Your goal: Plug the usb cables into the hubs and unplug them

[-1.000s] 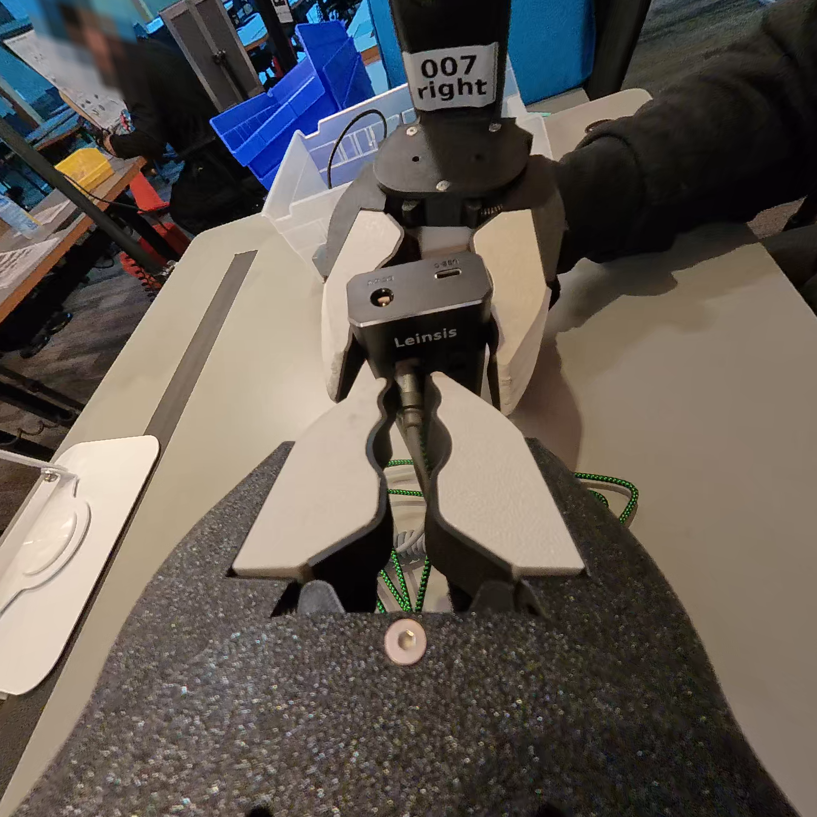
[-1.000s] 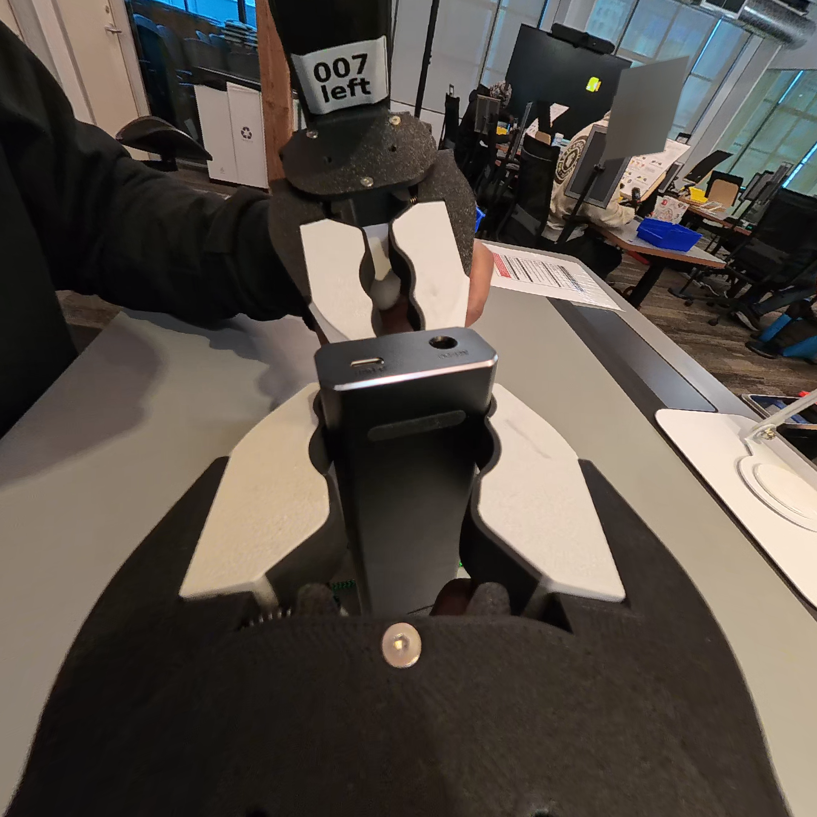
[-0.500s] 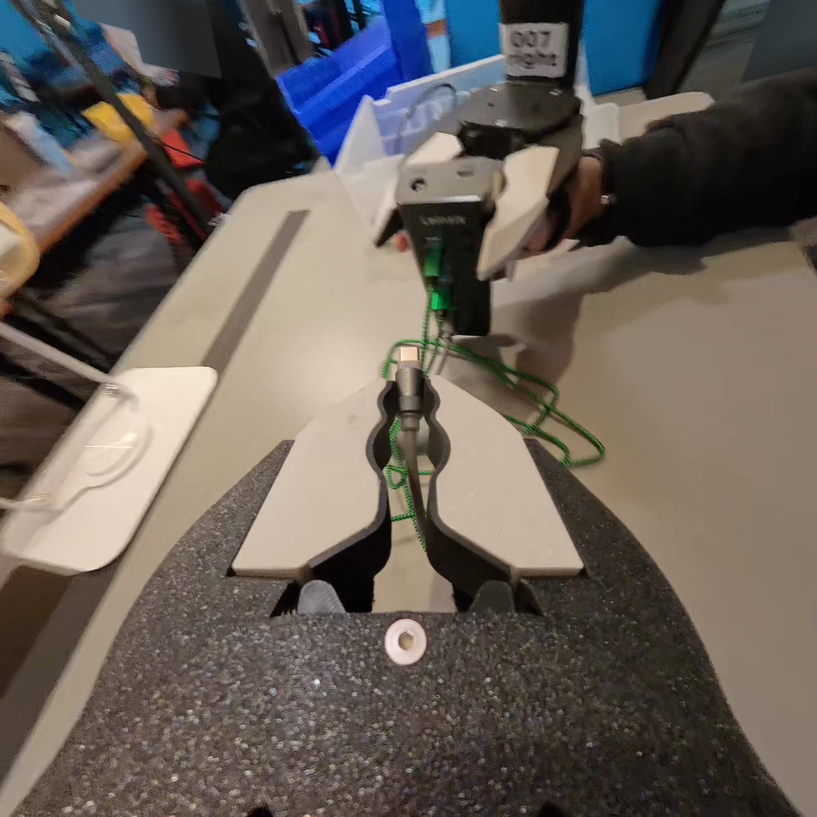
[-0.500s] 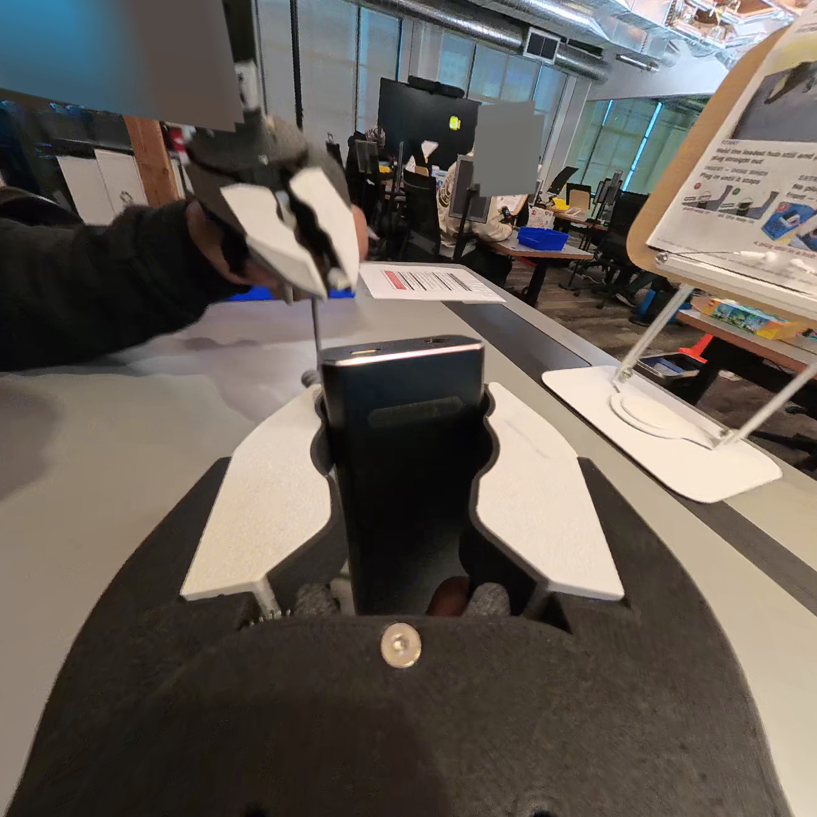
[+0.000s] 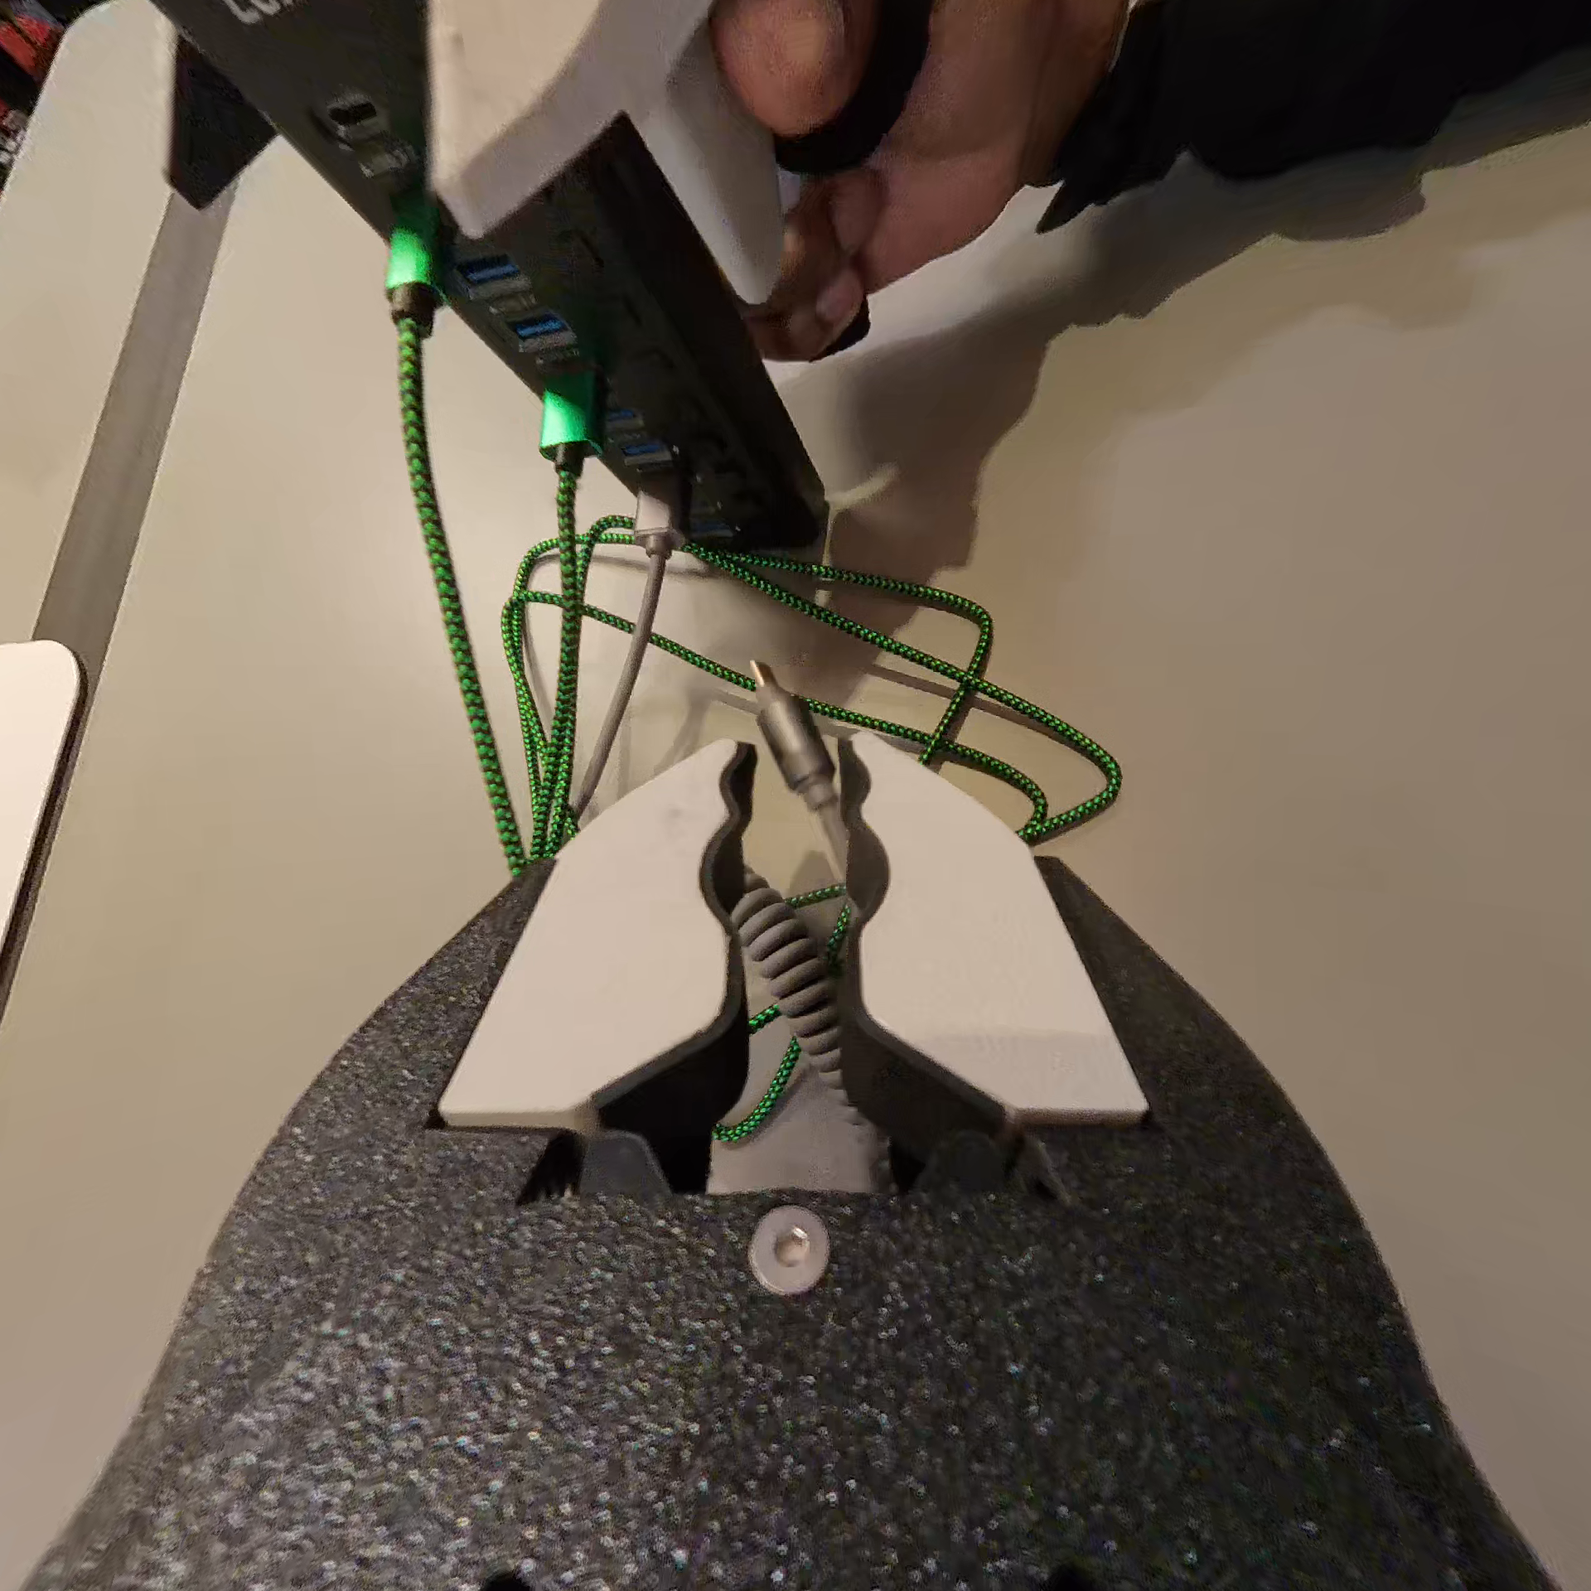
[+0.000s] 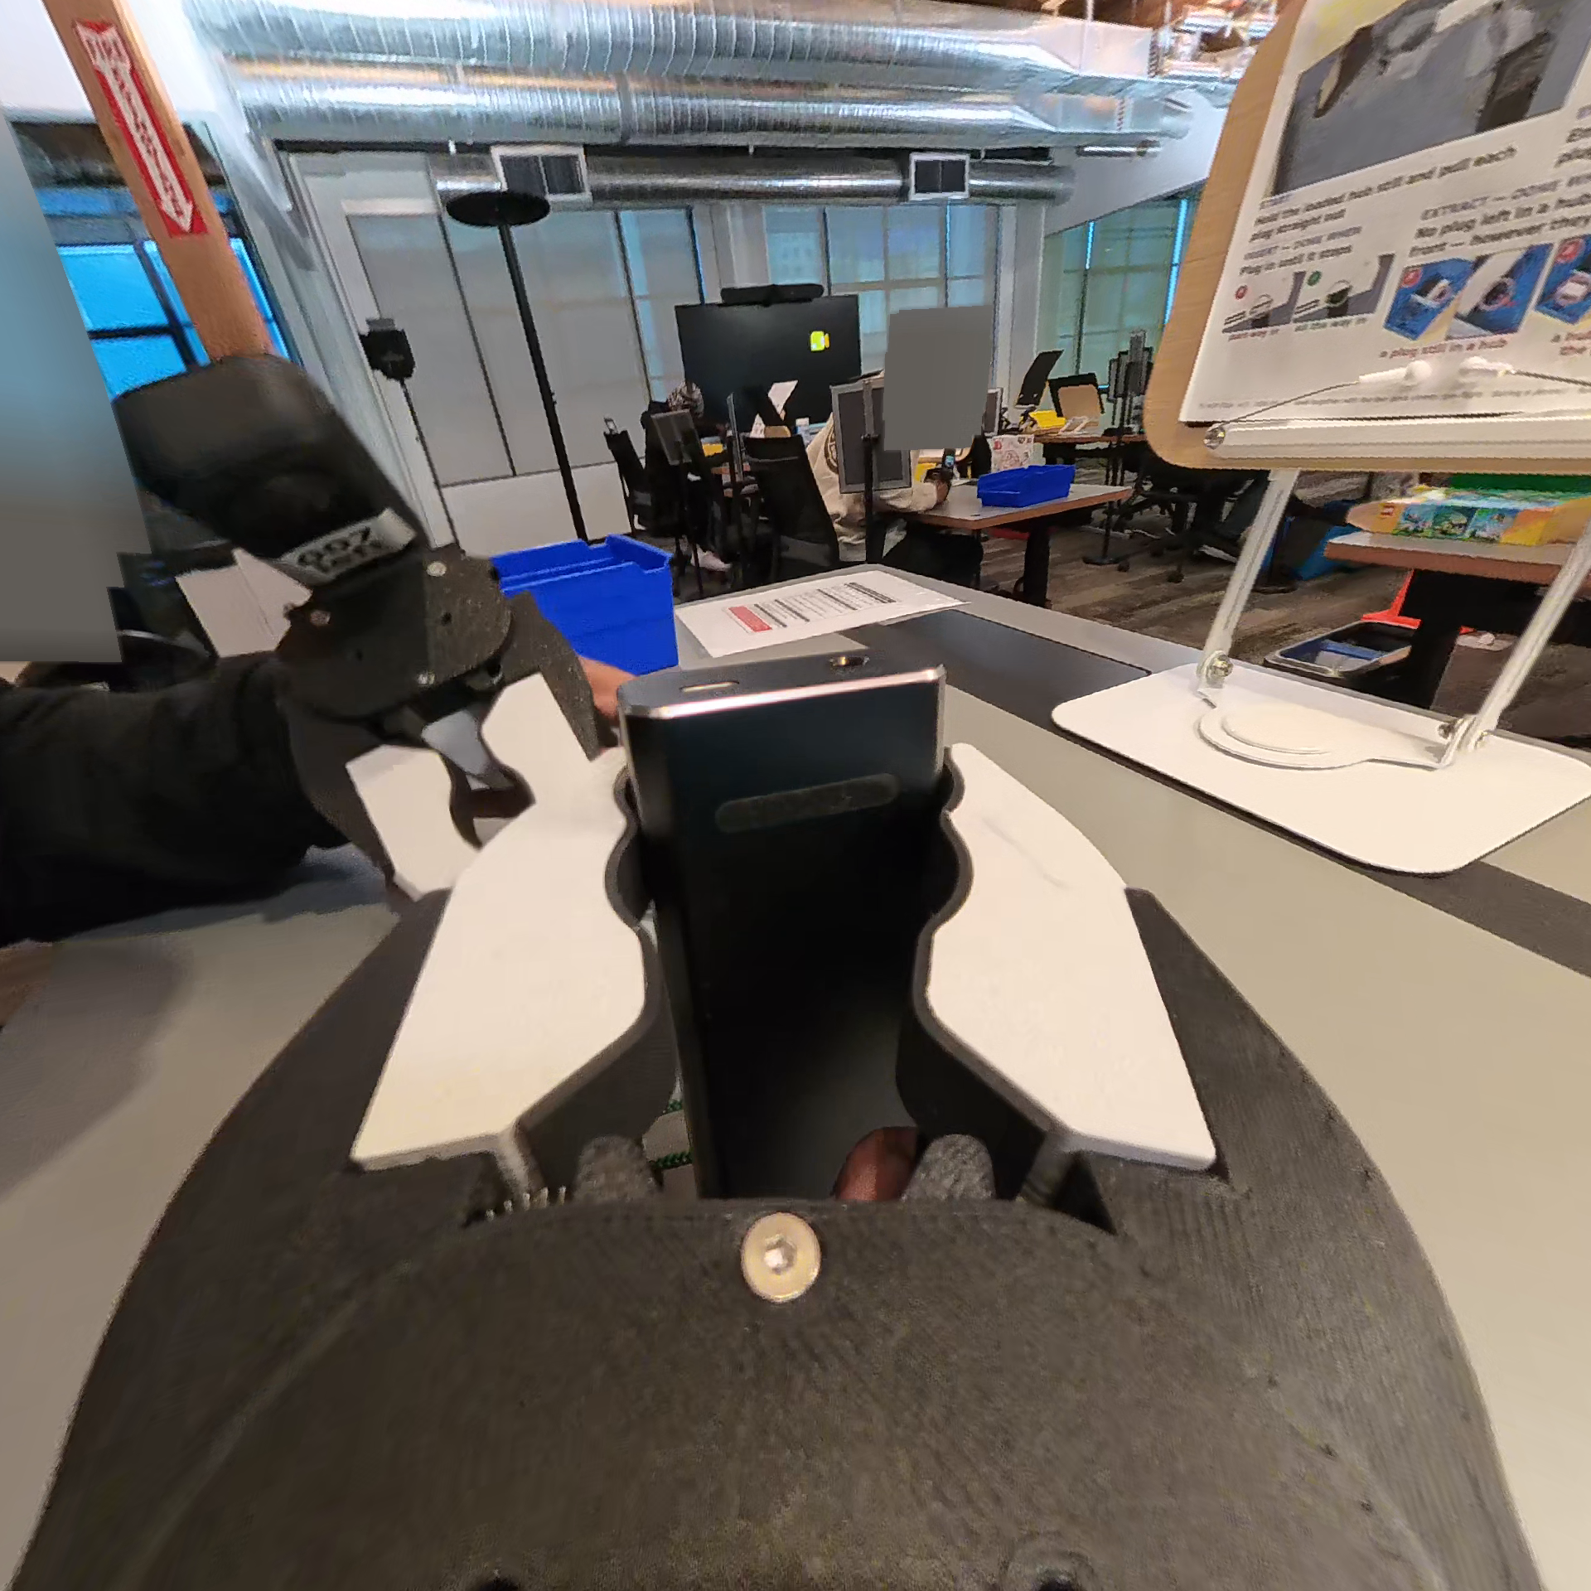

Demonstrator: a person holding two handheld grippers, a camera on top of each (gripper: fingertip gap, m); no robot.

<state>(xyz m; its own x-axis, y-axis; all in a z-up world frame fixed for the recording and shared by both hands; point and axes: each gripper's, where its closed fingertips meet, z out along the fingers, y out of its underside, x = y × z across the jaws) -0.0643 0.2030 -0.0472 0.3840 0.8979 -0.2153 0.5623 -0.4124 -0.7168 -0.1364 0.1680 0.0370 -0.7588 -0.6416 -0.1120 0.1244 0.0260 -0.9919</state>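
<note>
A: On the far left of the left wrist view, what's cut off?

B: The white stand base (image 5: 34, 775) runs out of frame, and the top of the long black multi-port USB hub (image 5: 654, 284) is cropped. Two green braided cables (image 5: 439, 551) and one grey cable (image 5: 637, 637) are plugged into its side.

A: And the left gripper (image 5: 788, 775)?

B: Its jaws stand parted, and the silver USB-C plug (image 5: 779, 715) on a grey coiled cable lies loose between the tips, just below the hub and unplugged.

A: The right wrist view?

B: The left gripper shows blurred at left. The right gripper (image 6: 783, 775) is clamped on the hub's sides, over the grey table (image 6: 1291, 990); the hub's lower end is hidden behind the gripper's body.
</note>
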